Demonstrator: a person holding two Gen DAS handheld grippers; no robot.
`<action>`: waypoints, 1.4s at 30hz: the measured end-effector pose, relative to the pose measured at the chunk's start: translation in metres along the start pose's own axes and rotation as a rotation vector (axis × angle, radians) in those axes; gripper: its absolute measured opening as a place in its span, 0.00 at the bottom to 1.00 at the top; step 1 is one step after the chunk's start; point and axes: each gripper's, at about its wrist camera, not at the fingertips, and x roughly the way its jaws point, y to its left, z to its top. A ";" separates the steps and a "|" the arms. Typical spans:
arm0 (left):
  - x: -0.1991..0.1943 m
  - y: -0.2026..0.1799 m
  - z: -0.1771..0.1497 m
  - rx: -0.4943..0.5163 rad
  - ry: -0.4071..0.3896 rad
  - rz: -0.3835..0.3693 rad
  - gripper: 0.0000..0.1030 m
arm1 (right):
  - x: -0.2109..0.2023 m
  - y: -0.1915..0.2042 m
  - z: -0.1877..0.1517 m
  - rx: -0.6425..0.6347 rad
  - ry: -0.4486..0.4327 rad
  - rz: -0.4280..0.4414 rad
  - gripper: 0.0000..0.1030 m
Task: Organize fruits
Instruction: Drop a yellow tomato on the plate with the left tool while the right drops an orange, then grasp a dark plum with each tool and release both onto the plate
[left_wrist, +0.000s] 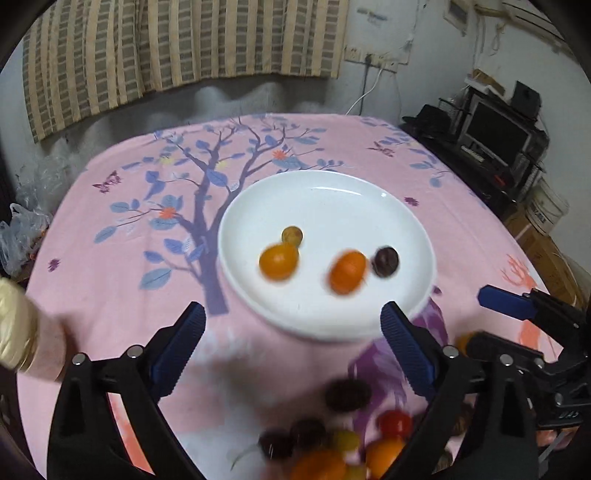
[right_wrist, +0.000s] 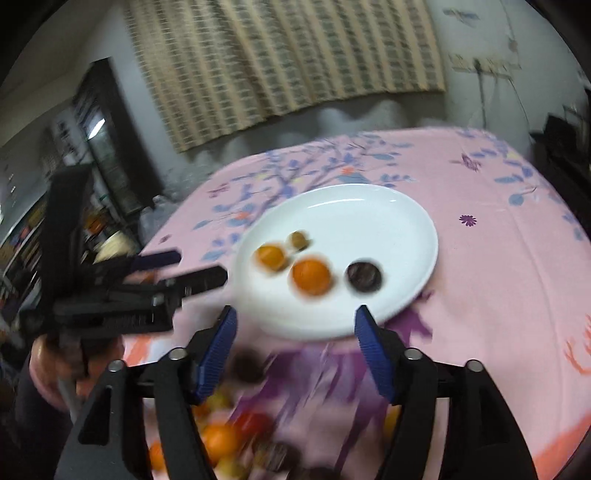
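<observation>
Left wrist view, left gripper (left_wrist: 291, 325) released, right gripper (right_wrist: 295, 325) released (both empty), four fruits on white plate (left_wrist: 332, 206), pink-clothed bench (left_wrist: 110, 295).

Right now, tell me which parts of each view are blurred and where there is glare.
Left wrist view: the white plate is fairly sharp with a glare streak near its far rim; the fruit pile is smeared. Right wrist view: blurrier overall; the fruit pile and curtain are streaked, with similar plate glare.
</observation>
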 end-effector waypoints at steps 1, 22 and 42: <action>-0.017 0.003 -0.014 -0.009 -0.011 0.005 0.93 | -0.013 0.009 -0.009 -0.020 0.003 0.012 0.71; -0.152 0.035 -0.208 -0.038 -0.099 0.071 0.93 | -0.052 0.133 -0.191 -0.221 0.156 0.028 0.66; -0.059 -0.016 -0.207 0.166 0.116 -0.114 0.37 | -0.079 0.091 -0.173 -0.117 0.109 0.029 0.39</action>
